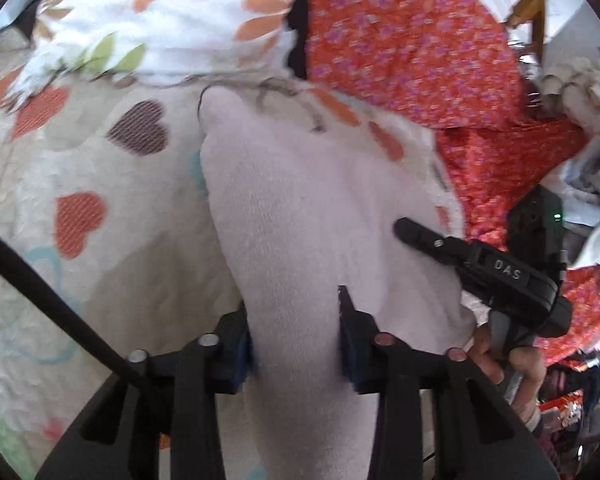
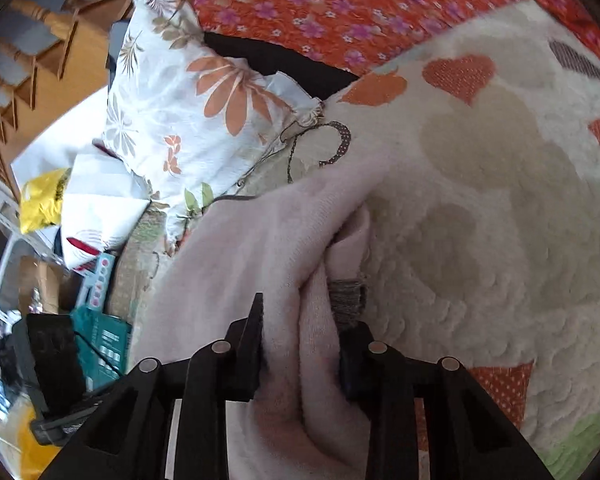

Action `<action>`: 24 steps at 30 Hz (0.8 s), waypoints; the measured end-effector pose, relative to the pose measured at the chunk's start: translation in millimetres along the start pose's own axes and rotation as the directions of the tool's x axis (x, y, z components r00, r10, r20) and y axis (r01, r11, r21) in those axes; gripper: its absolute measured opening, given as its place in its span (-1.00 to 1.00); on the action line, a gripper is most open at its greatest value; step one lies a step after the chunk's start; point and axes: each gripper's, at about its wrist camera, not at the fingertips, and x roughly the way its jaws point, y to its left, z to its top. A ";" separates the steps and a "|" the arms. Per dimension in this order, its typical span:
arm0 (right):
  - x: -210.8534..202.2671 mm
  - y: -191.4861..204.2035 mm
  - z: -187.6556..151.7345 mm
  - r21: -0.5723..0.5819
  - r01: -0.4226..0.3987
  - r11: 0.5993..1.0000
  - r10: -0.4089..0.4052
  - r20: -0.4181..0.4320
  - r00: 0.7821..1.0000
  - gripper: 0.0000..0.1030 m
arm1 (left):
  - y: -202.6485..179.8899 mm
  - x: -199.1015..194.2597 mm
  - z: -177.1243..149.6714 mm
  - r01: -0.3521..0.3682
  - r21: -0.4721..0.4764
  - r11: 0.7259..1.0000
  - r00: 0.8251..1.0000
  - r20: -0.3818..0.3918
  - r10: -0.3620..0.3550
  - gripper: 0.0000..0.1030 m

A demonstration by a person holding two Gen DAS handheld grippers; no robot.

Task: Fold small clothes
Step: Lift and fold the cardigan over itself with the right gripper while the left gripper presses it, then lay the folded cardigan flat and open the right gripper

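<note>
Heart-print blanket as landmark, pale pink garment lying on it (fleecy), left tongs clamped on its near edge, right tongs clamped on bunched folds, floral pillow beyond blanket.

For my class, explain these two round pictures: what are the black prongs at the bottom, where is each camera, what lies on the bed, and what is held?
No robot here: a person holds a two-finger gripper in each hand, and each carries a fisheye camera looking along its fingers. The prongs are those fingers. The left-wrist view shows the left gripper closed on a pale pink garment, with the right gripper reaching in from the side. The right-wrist view shows that gripper pinching a bunched fold of the same garment. Underneath lies a cream heart-patterned blanket, with a floral pillow and an orange flowered cover beyond.
</note>
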 end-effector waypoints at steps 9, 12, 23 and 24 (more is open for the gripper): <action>-34.5 24.7 -6.3 -0.124 0.220 0.968 -0.200 0.153 0.968 -0.15 | 29.1 3.2 -25.7 -0.125 -0.024 0.992 0.988 -0.093 0.122 0.12; -48.5 39.1 -8.6 -0.151 0.151 0.977 -0.126 0.163 0.979 -0.39 | 29.6 -10.0 -34.7 -0.174 0.020 0.985 0.982 -0.065 0.175 0.22; 1.3 13.7 -68.6 -0.046 0.034 0.998 -0.041 -0.167 0.985 -0.61 | 50.7 -0.2 -82.7 -0.134 0.036 0.990 0.980 -0.141 0.138 0.40; 0.1 8.2 -74.7 -0.025 0.061 0.998 -0.065 -0.187 0.980 -0.62 | 52.7 -2.6 -85.6 -0.132 0.027 0.991 0.981 -0.137 0.135 0.40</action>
